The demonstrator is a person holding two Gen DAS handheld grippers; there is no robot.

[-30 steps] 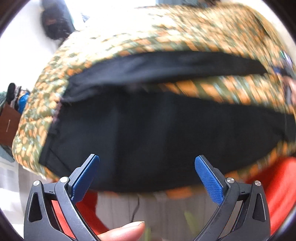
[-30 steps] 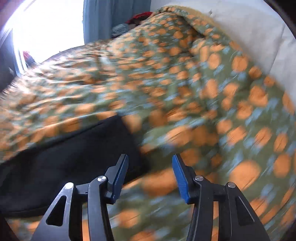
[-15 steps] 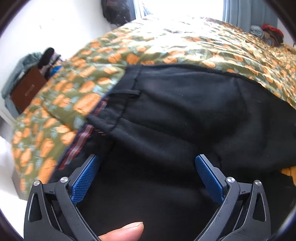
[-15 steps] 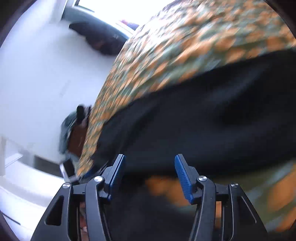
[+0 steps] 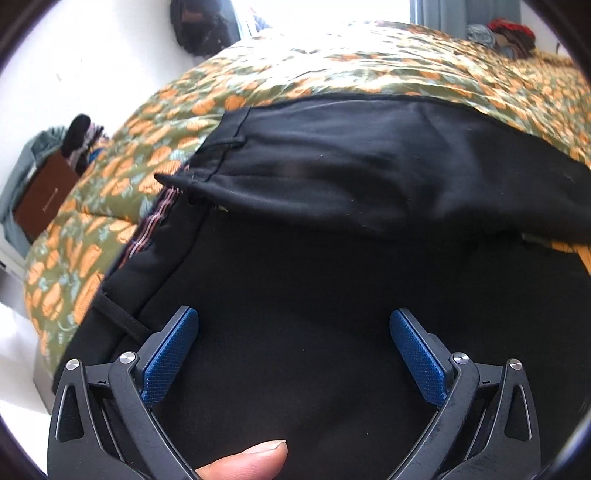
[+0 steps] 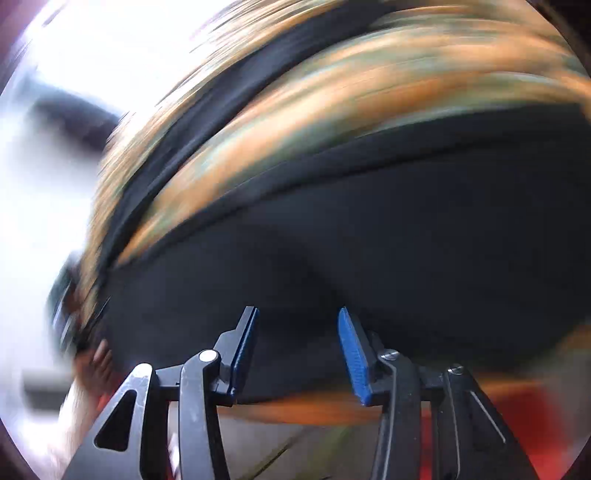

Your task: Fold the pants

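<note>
Black pants (image 5: 332, 258) lie on a bed with an orange and green flowered cover (image 5: 155, 147). In the left wrist view the waistband end with a striped inner lining (image 5: 155, 221) is at the left, and one layer is folded over another. My left gripper (image 5: 293, 354) is open and empty, just above the black cloth. The right wrist view is blurred by motion. It shows the pants (image 6: 369, 258) across the bed cover (image 6: 332, 110). My right gripper (image 6: 297, 350) is open and empty over the near edge of the pants.
A brown box (image 5: 44, 199) and a pile of clothes stand on the floor left of the bed. More clothes (image 5: 509, 33) lie at the bed's far right by a bright window. Something red (image 6: 535, 424) shows below the bed edge.
My left gripper has moved closer over the waist part of the pants. My right gripper has swung round fast from the bed cover to face the near edge of the pants.
</note>
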